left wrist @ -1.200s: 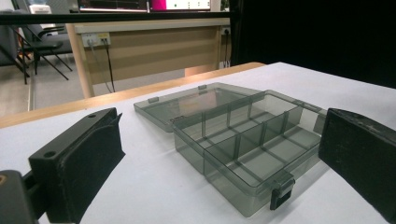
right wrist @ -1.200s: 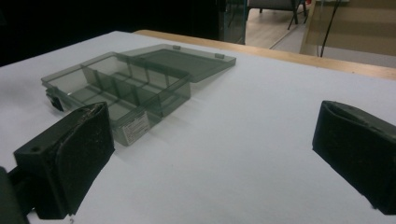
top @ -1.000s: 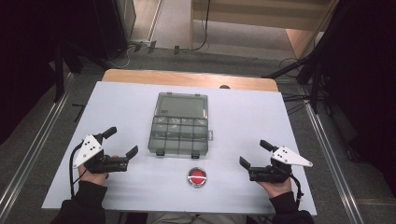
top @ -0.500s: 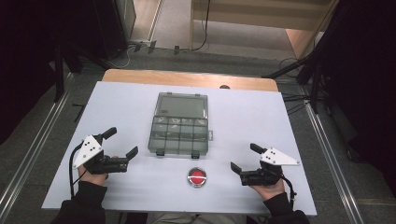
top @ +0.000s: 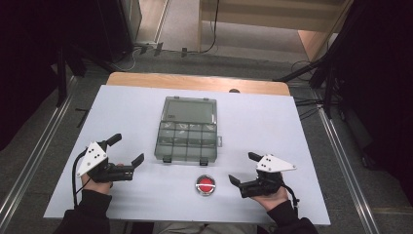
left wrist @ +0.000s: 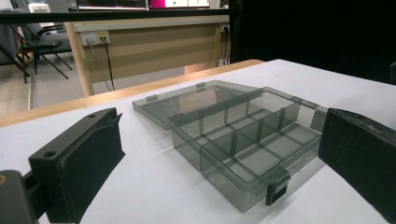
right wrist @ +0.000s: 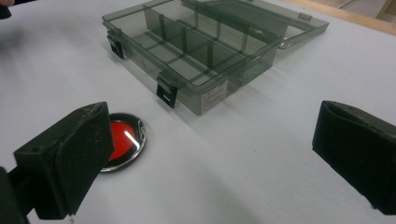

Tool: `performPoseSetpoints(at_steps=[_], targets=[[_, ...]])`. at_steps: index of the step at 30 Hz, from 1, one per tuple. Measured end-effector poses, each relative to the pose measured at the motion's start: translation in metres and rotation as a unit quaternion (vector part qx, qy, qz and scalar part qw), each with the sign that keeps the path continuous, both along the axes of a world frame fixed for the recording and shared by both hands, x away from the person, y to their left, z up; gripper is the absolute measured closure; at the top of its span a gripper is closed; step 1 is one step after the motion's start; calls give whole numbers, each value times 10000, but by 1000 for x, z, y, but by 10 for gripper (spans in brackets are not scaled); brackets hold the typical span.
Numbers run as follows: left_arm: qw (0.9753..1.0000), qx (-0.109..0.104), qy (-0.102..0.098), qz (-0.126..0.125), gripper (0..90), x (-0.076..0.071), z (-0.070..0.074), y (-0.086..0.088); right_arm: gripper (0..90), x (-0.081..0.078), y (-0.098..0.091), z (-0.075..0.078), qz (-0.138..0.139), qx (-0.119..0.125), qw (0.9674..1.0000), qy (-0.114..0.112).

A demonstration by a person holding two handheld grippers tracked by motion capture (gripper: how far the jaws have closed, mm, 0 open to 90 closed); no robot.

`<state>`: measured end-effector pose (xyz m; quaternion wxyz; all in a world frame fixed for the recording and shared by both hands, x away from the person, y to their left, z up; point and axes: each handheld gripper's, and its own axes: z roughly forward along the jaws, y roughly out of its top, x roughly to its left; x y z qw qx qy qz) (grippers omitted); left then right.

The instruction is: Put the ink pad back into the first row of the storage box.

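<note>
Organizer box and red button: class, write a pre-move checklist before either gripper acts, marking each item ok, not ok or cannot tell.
1. Organizer box lid open and laid flat behind the compartments: ok.
2. Compartments empty: ok, nothing shows inside them in either gripper view.
3. Left gripper open, holding nothing: ok.
4. Right gripper open, holding nothing: ok.
5. Red button unobstructed in front of the box: ok; the right gripper's fingers sit close beside it.
6. Button pressed or not: cannot tell.

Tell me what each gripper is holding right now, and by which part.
Nothing is held. The left gripper and right gripper are both open and empty; the compartment box and red button lie untouched on the table.
</note>
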<state>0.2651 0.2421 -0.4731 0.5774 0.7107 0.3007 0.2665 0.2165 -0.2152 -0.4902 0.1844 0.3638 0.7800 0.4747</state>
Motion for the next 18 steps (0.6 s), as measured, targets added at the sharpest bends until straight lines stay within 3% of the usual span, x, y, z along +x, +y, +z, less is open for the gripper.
performPoseSetpoints(at_steps=[18], targets=[[10000, 37, 31, -6, 0, 0, -1, -1, 0, 6, 33, -6, 468, -259, 9982, 280]])
